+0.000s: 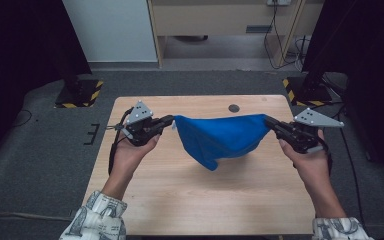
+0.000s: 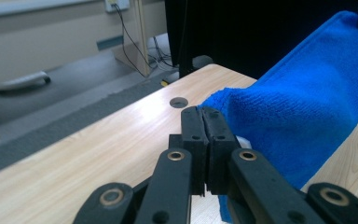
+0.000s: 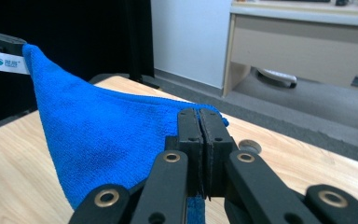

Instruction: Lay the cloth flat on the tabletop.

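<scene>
A blue cloth point(image 1: 221, 138) hangs stretched between my two grippers above the wooden table point(image 1: 180, 200). Its lower fold sags toward the tabletop. My left gripper point(image 1: 170, 120) is shut on the cloth's left corner, and my right gripper point(image 1: 269, 121) is shut on its right corner. In the left gripper view the black jaws point(image 2: 202, 122) are pressed together with the blue cloth point(image 2: 303, 107) running off to the right. In the right gripper view the closed jaws point(image 3: 199, 122) pinch the cloth point(image 3: 102, 135), whose far corner carries a small white label point(image 3: 12, 63).
A round dark hole point(image 1: 234, 108) sits in the table near its far edge. Beyond the table lie grey carpet, black stands with yellow-striped bases point(image 1: 80, 94) at both sides, and a pale desk point(image 1: 220, 20) with cables at the back.
</scene>
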The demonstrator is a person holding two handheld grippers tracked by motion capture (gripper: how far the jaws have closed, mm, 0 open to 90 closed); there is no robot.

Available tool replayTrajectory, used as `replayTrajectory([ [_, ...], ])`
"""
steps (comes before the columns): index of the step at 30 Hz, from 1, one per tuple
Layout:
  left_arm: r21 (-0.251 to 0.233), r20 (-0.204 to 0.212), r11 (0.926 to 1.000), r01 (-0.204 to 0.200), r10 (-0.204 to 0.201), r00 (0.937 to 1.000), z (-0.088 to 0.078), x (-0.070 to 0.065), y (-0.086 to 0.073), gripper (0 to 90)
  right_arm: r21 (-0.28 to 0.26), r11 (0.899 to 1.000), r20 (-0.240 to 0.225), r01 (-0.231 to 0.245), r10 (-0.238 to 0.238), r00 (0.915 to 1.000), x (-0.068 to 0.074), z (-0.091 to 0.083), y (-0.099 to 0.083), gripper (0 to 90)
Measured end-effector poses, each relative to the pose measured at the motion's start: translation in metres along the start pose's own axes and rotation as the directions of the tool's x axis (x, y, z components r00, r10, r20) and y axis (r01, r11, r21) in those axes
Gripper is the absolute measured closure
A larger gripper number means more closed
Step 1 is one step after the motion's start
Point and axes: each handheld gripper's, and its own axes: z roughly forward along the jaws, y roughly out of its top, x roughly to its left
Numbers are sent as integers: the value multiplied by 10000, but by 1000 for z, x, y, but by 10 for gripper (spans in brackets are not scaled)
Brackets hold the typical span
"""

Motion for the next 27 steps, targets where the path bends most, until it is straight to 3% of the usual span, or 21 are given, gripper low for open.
replayTrajectory([
  [7,-342,180,9992,-220,226,9996,-31,-13,18,883,-297,9990,-83,324,-326,9994,17,-21,17,883],
  [10,-55,124,9997,-250,251,9996,-31,-9,22,883,-196,9993,8,313,-313,9995,20,-22,21,883],
  [16,789,85,9969,74,-81,9999,-1,13,11,882,667,9974,194,285,-298,9994,13,9,8,883],
  [27,1256,-240,9895,709,-684,9974,44,37,-15,882,1348,9909,542,-42,-31,9985,-10,65,-21,883],
])
